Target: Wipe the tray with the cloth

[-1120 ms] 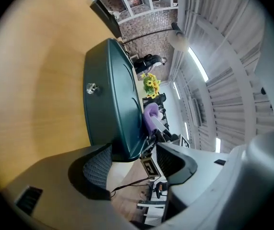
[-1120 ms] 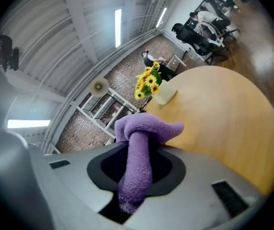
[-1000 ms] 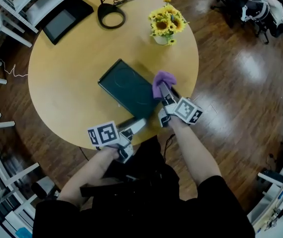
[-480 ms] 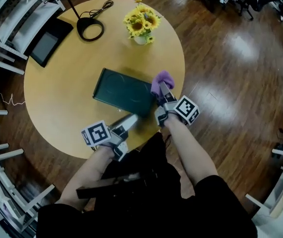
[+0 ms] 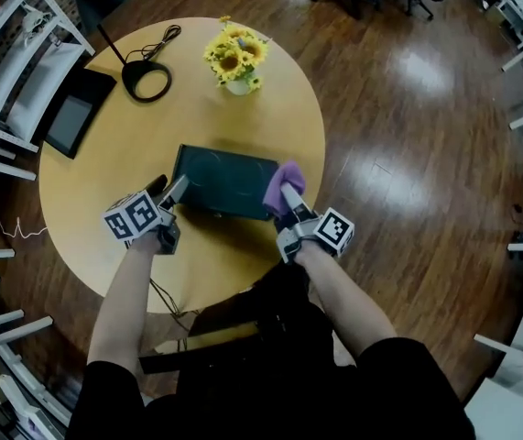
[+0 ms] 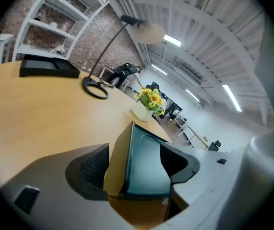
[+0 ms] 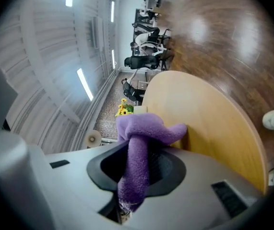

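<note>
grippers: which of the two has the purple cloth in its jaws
The right gripper, shut on the purple fleece cloth; the left gripper is opening its jaws, which sit astride the edge of the dark green tray.

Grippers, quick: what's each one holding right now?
Left gripper: opening, tray edge between its jaws, not gripped.
Right gripper: closed on the purple cloth.

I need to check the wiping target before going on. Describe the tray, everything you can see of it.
The tray is a dark green rectangle with a low raised rim and a faint curved line in its floor. It lies flat on the round wooden table. Its left edge sits between the left gripper's opening jaws, pads not pressing it. The purple cloth, clamped in the right gripper, sits over its right end.
</note>
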Demonstrator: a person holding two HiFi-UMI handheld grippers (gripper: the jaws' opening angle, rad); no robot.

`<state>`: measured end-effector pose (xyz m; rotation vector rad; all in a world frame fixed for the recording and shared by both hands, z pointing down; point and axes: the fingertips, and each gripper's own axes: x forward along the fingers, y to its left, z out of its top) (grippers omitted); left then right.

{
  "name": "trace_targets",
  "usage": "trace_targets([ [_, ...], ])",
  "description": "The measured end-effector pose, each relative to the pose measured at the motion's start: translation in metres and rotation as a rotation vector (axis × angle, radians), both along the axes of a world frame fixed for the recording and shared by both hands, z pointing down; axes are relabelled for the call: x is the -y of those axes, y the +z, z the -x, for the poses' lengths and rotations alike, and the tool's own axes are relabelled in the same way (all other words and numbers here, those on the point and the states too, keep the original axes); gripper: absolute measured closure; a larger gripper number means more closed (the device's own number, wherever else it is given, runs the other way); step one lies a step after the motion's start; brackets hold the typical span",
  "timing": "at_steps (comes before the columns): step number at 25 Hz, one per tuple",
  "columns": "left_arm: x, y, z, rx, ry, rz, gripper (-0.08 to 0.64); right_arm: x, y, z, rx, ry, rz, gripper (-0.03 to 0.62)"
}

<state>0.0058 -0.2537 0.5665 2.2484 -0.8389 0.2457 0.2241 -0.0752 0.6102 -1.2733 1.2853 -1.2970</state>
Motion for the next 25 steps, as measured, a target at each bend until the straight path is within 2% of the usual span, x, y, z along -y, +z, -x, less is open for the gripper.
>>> trace_targets([
  [4, -0.002, 0.018, -0.025, 0.036, 0.108, 0.060, 0.233, -0.012, 0.008, 0.013, 0.042, -0.021, 0.025, 0.508],
  [6, -0.006, 0.022, -0.025, 0.065, 0.130, 0.048, 0.239, -0.012, 0.012, 0.015, 0.067, -0.030, 0.047, 0.508],
  [8, -0.010, 0.016, -0.022, 0.048, 0.125, 0.054, 0.233, -0.011, 0.012, 0.015, 0.091, -0.060, 0.062, 0.509],
  [11, -0.019, 0.013, -0.010, 0.012, 0.092, 0.085, 0.233, -0.009, 0.011, 0.016, 0.104, -0.128, 0.074, 0.509],
  [15, -0.038, 0.014, 0.018, 0.016, 0.050, 0.096, 0.233, 0.001, 0.006, 0.023, 0.095, -0.220, 0.094, 0.511],
  [20, -0.054, 0.018, 0.061, 0.006, -0.061, 0.123, 0.233, 0.034, 0.005, 0.046, 0.026, -0.389, 0.117, 0.511],
  [22, -0.062, 0.021, 0.074, 0.007, -0.110, 0.131, 0.238, 0.038, 0.003, 0.055, 0.013, -0.455, 0.108, 0.511],
  [25, -0.066, 0.023, 0.084, -0.033, -0.176, 0.148, 0.249, 0.032, 0.001, 0.061, -0.014, -0.524, 0.100, 0.511],
])
